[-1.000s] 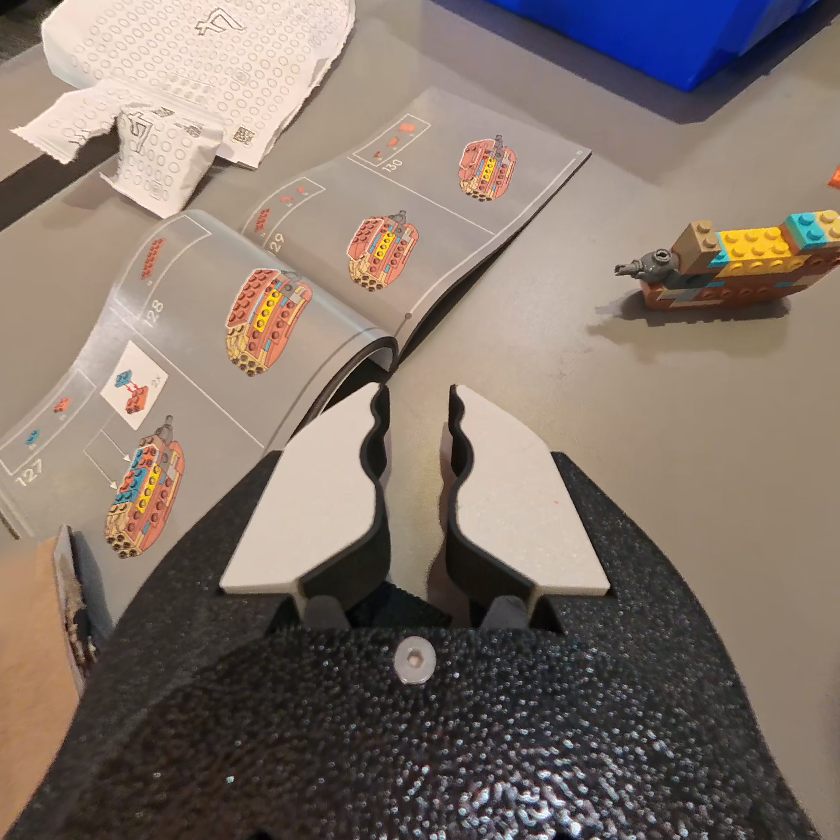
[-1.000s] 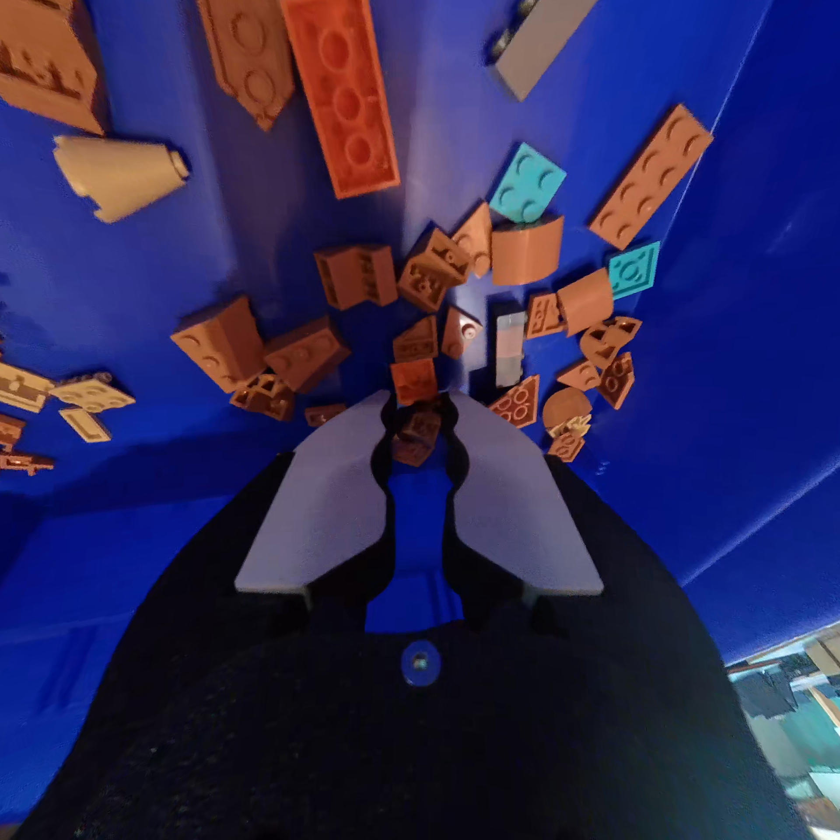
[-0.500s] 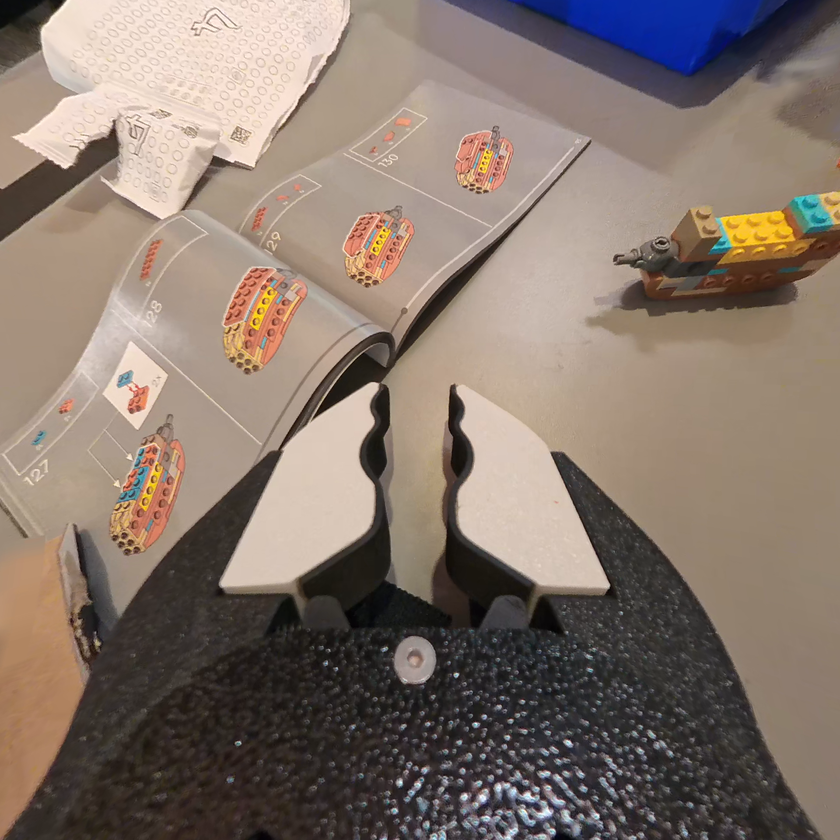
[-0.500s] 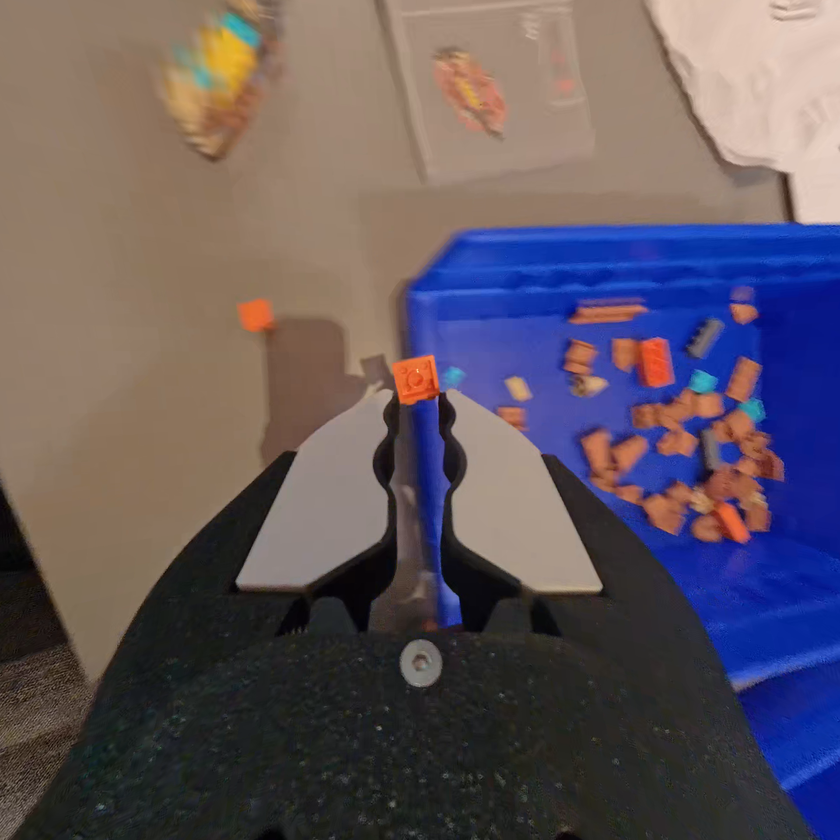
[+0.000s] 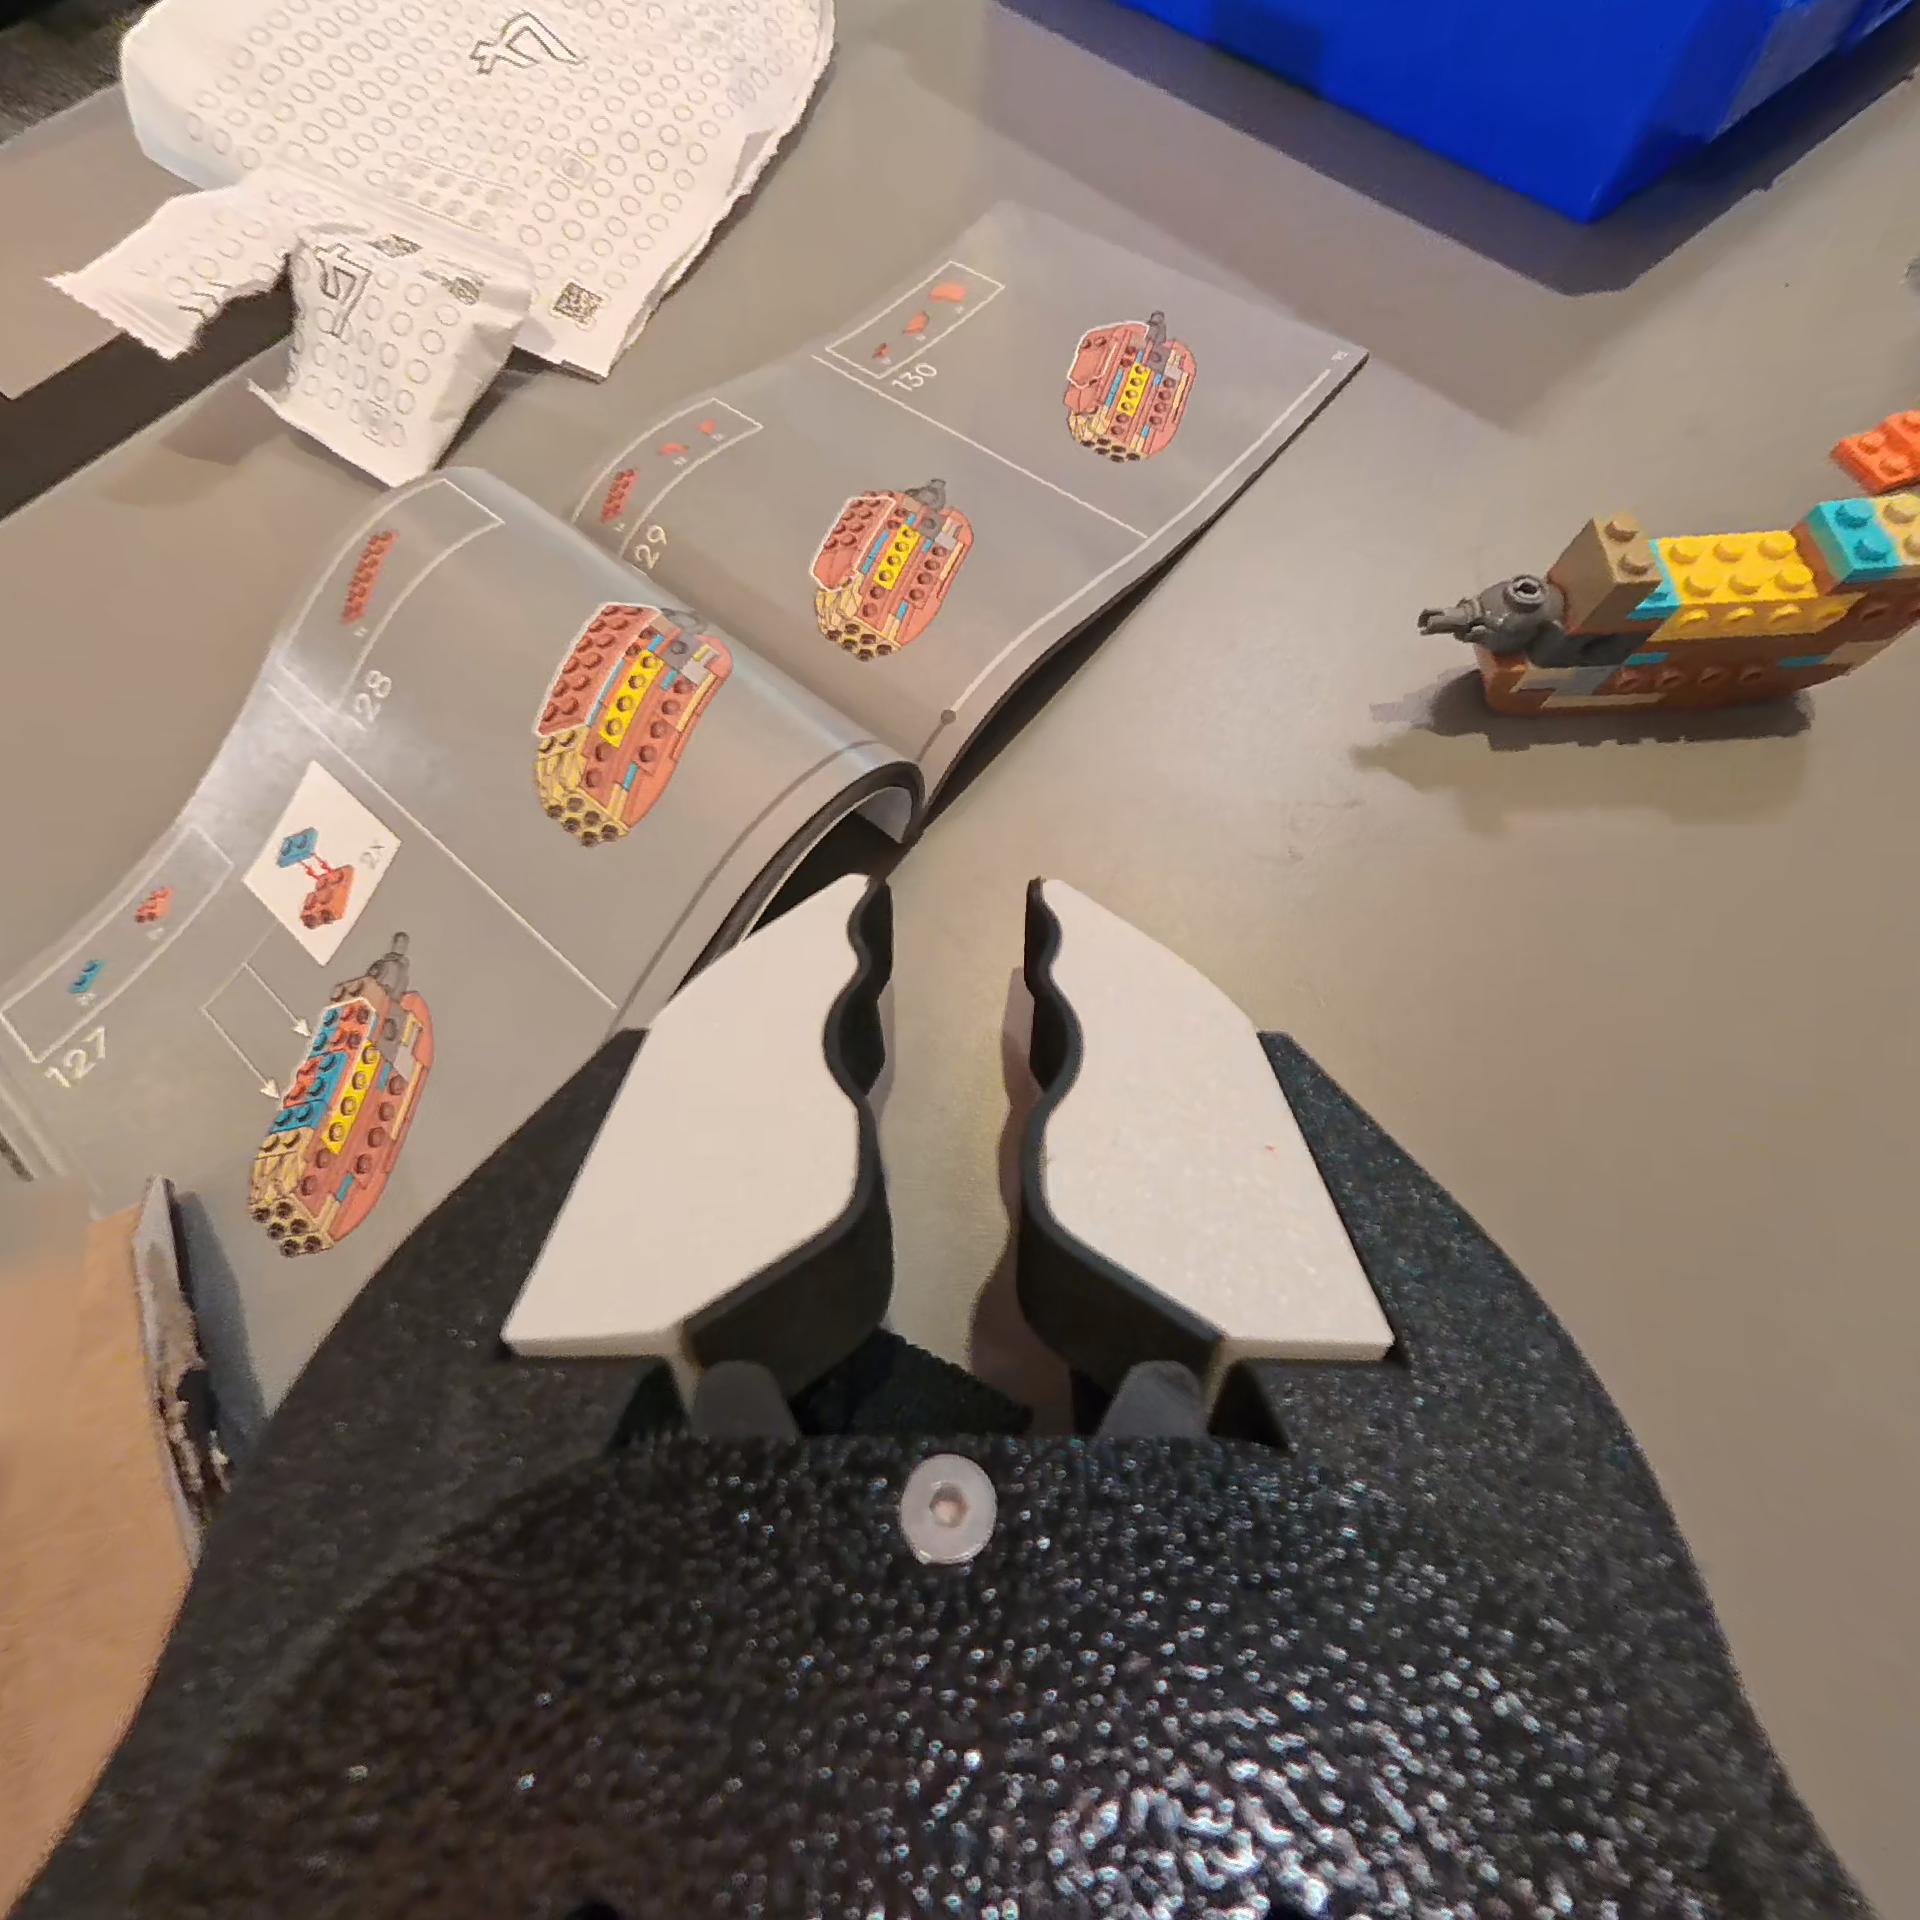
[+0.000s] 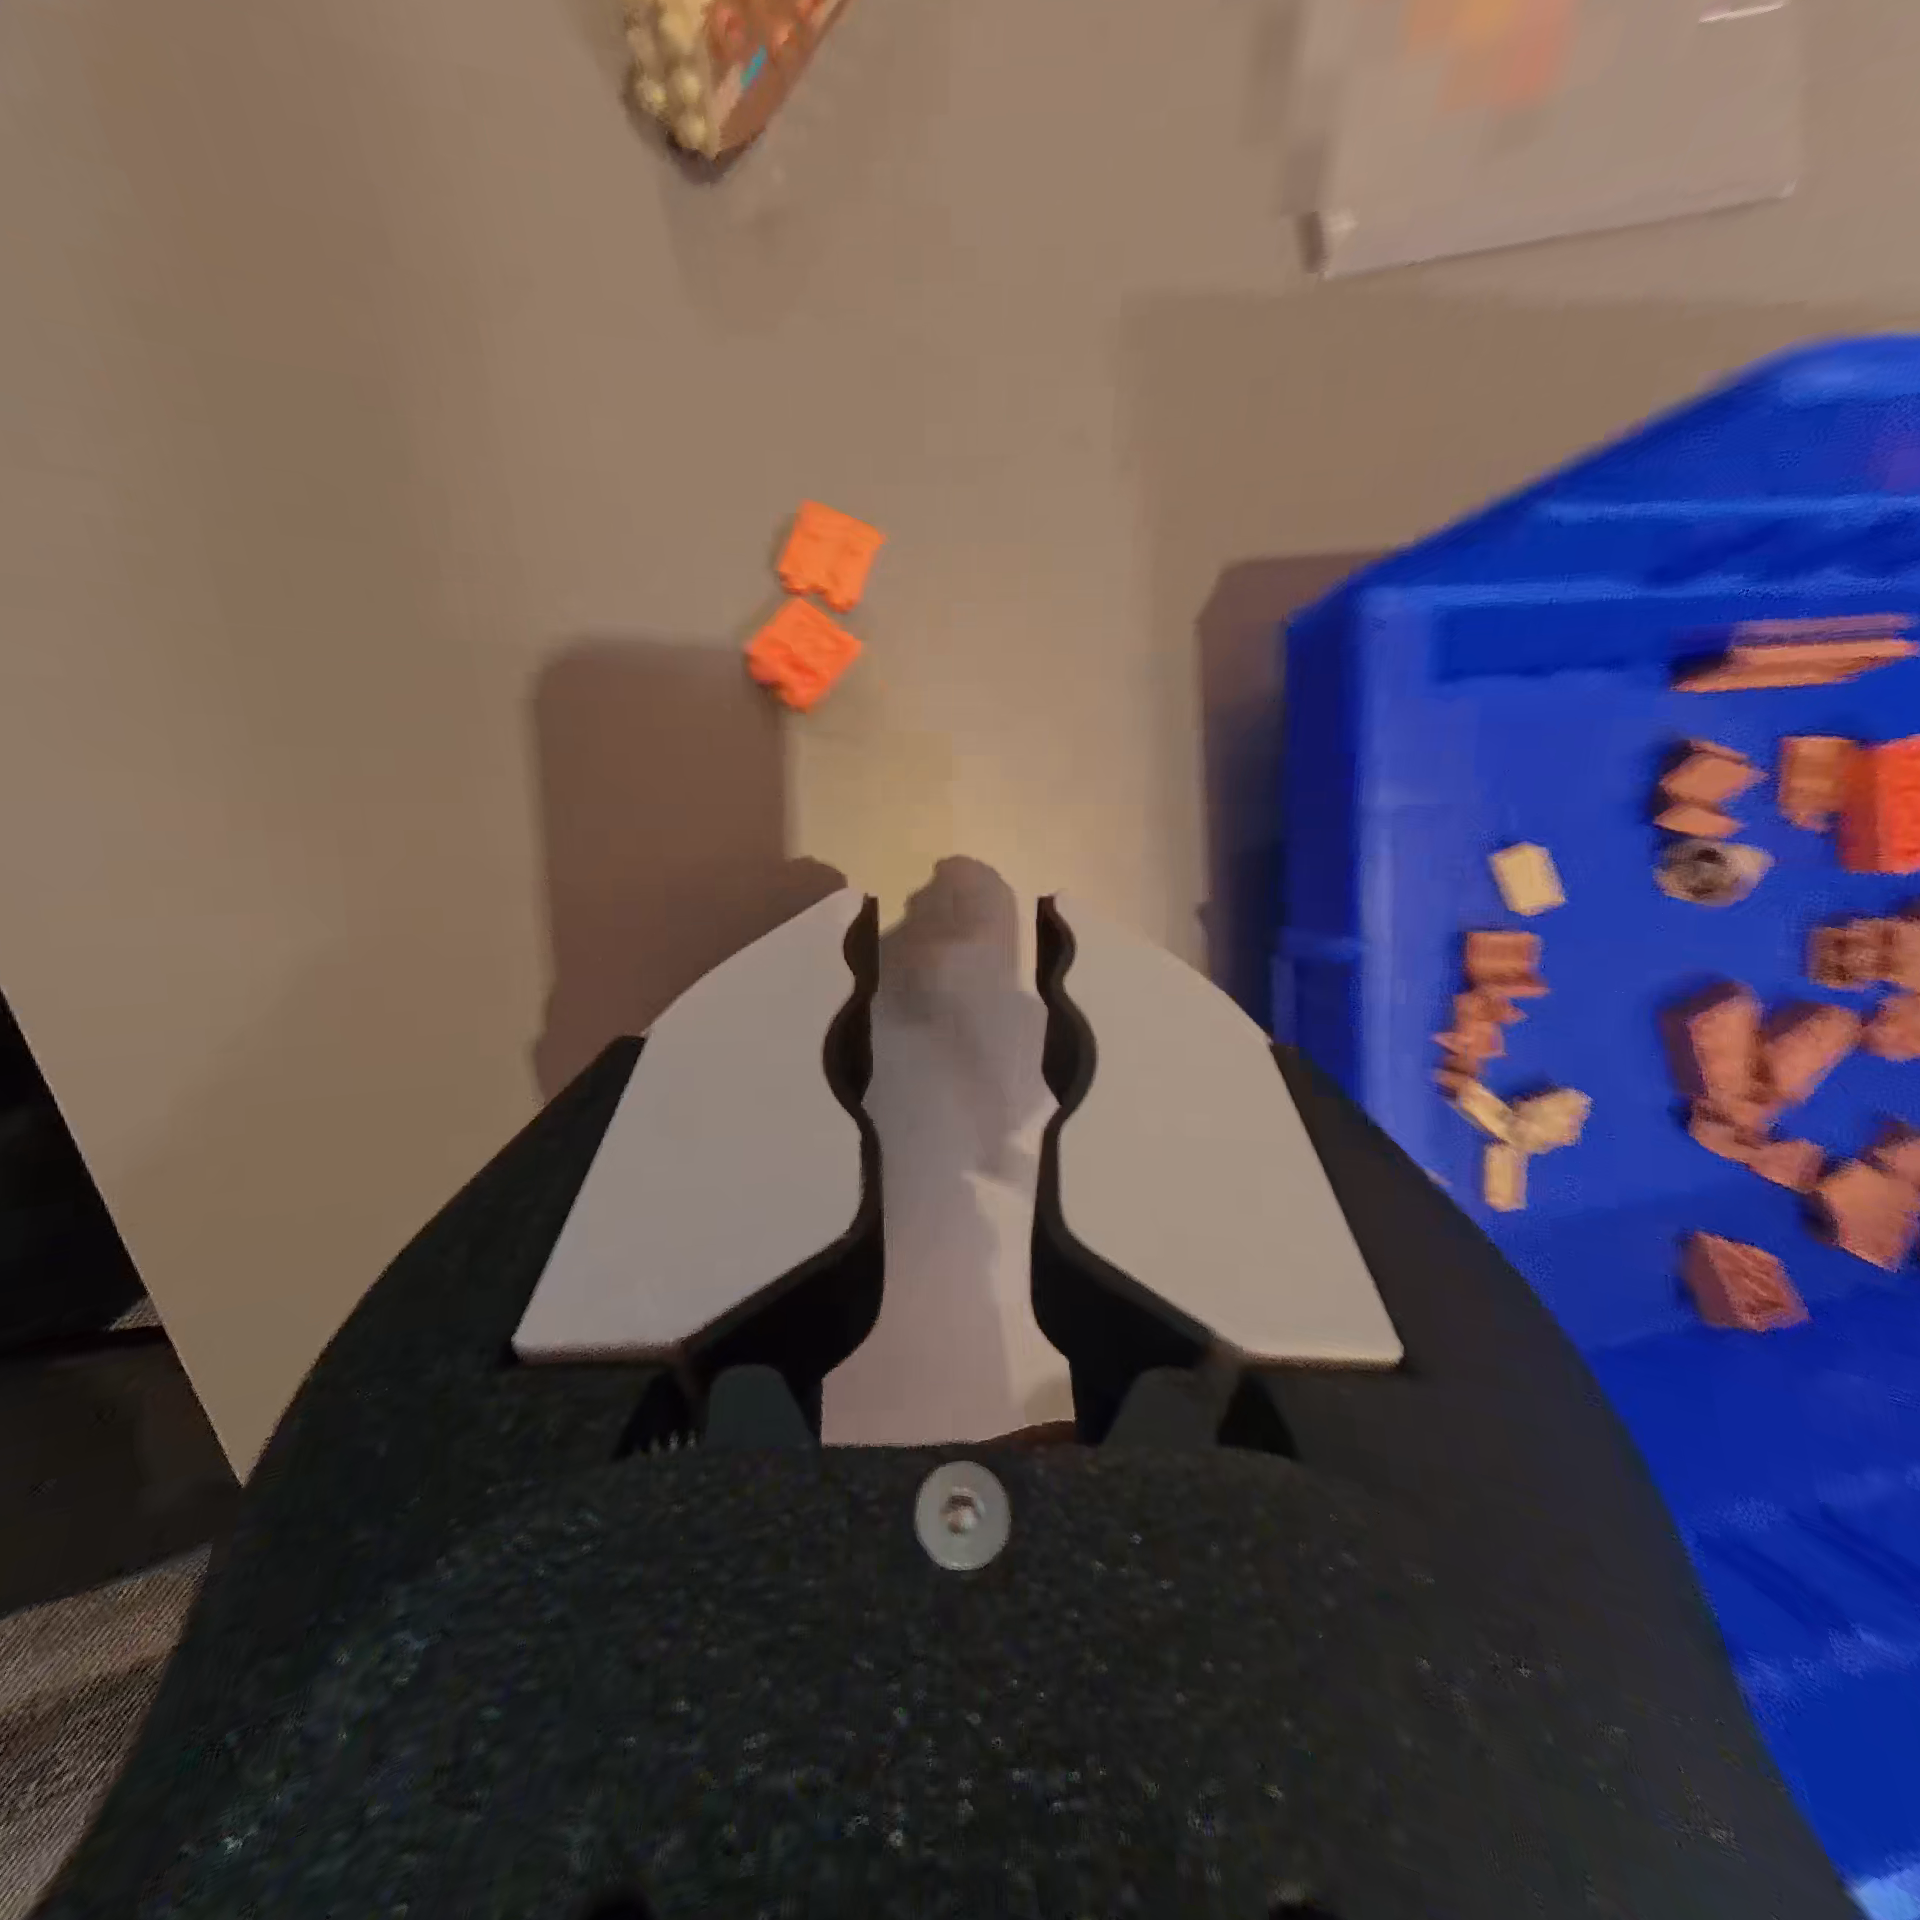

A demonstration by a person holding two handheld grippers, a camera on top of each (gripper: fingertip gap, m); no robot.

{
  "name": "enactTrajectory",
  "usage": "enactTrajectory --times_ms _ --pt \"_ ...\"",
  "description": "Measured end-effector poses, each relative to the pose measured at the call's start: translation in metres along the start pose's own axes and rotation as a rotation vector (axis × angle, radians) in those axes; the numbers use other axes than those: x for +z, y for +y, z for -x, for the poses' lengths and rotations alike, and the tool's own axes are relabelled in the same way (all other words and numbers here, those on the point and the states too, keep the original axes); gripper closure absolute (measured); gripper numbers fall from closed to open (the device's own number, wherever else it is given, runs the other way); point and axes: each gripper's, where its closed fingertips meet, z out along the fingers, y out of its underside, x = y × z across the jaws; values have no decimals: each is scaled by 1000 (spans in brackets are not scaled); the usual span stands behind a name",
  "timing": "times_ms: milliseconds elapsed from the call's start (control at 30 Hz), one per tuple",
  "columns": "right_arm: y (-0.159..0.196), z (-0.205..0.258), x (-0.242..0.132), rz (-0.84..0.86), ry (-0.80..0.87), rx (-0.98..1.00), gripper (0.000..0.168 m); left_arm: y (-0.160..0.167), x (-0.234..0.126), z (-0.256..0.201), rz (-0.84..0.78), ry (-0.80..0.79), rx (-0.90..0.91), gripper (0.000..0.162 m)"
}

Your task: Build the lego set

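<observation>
The partly built lego model (image 5: 1704, 613), brown with yellow, teal and tan bricks and a grey tip, sits on the grey table at the right of the left wrist view; its end shows blurred at the top of the right wrist view (image 6: 717, 73). Two small orange bricks (image 6: 816, 603) lie on the table ahead of my right gripper (image 6: 956, 914), which is open and empty. One orange brick (image 5: 1881, 449) shows beside the model. My left gripper (image 5: 956, 899) is open and empty, above the table by the instruction booklet (image 5: 644, 675).
A blue bin (image 6: 1558, 935) with several loose brown, orange and tan bricks stands right of my right gripper; its corner shows at the far right (image 5: 1558, 94). A torn white paper bag (image 5: 436, 177) lies behind the booklet. A cardboard piece (image 5: 83, 1455) is at the left edge. Across from one pair of fingers to the other is roughly 30 cm. My right gripper is the nearer one to the orange brick (image 5: 1881, 449): about 7 cm, against 25 cm. It turns up in the right wrist view (image 6: 859, 537) as well.
My right gripper left the blue bin holding a small orange brick, moved over the table, and let it go next to the other orange brick. The left gripper barely moved.
</observation>
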Motion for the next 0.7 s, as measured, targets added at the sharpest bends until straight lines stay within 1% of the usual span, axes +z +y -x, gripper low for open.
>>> enactTrajectory --times_ms 67,133,200,267,367,533,700 --pt "2 -25 -27 -28 37 -11 140 0 1 2 5 0 -14 138" --pt "9 -58 -51 -21 95 -46 141 0 1 6 6 -6 -34 138" --pt "20 -88 -66 15 121 -101 142 -2 2 9 -1 -13 -54 138" --pt "29 -110 -72 50 95 -185 142 -4 3 14 -14 -35 -50 142" --pt "41 -133 -70 75 -10 -308 142 -14 4 22 -62 -107 0 146" --pt "44 -157 -61 10 -214 -377 144 -30 5 29 -138 -255 113 145" --pt "44 -165 -45 -53 -300 -434 146 -31 12 25 -102 -337 200 145"
